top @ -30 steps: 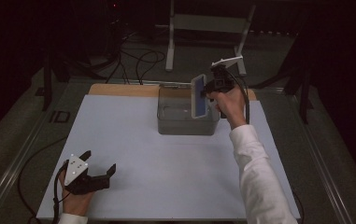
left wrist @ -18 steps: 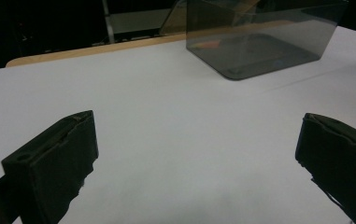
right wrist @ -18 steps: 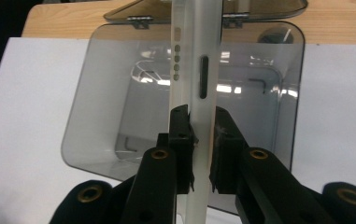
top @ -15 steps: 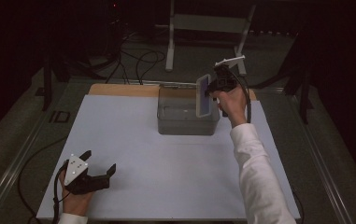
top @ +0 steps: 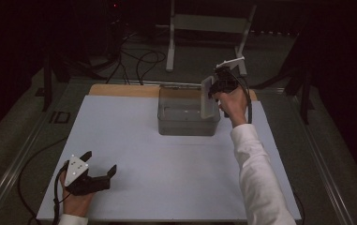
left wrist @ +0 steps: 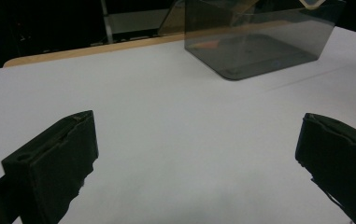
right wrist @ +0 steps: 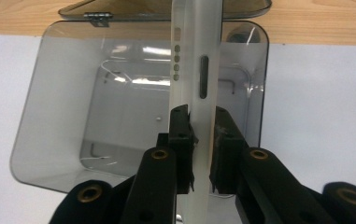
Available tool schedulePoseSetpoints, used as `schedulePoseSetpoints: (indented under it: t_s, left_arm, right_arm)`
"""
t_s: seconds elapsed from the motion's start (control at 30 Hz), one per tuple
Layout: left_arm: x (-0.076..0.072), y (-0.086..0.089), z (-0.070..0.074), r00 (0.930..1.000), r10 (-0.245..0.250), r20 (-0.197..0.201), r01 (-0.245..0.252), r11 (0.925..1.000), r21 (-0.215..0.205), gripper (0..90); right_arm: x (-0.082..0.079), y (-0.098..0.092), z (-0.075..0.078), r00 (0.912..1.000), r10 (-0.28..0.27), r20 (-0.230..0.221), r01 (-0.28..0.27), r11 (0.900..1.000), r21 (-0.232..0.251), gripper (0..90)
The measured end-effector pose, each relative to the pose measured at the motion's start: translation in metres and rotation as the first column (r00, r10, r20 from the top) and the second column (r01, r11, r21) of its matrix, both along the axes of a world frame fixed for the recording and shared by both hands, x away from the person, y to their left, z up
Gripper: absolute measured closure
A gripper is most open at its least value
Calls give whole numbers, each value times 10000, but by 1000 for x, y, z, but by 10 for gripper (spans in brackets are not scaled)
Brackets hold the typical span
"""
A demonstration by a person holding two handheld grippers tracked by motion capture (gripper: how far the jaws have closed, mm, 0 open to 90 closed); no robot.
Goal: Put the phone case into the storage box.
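Since a second ago, right tool has lifted the pale flat slab slightly, above grey bin on the white tabletop. Left tool rests near-left. Left gripper view: jaws wide apart, bin ahead. Right gripper view: jaws clamp slab edge-on over bin.
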State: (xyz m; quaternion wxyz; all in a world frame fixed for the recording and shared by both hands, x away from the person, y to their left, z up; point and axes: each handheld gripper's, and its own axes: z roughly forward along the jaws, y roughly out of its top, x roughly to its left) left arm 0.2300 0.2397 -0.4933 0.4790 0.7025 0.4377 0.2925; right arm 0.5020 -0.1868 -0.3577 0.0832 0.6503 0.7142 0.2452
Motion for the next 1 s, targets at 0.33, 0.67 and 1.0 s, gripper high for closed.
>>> schedulePoseSetpoints:
  t_s: [0.33, 0.67, 1.0]
  left_arm:
    - [0, 0, 0, 10000, 0, 15, 0, 10000, -40, 1]
    - [-1, 1, 1, 10000, 17, 36, -17, 10000, -53, 1]
    - [0, 0, 0, 10000, -15, 29, 15, 10000, -46, 1]
  right_arm:
    - [4, 2, -8, 10000, -40, 24, 42, 9964, -842, 817]
    - [7, -1, -18, 9999, -112, -104, 101, 9947, -1022, 817]
    - [9, -8, -31, 9994, -282, -201, 260, 9947, -996, 816]
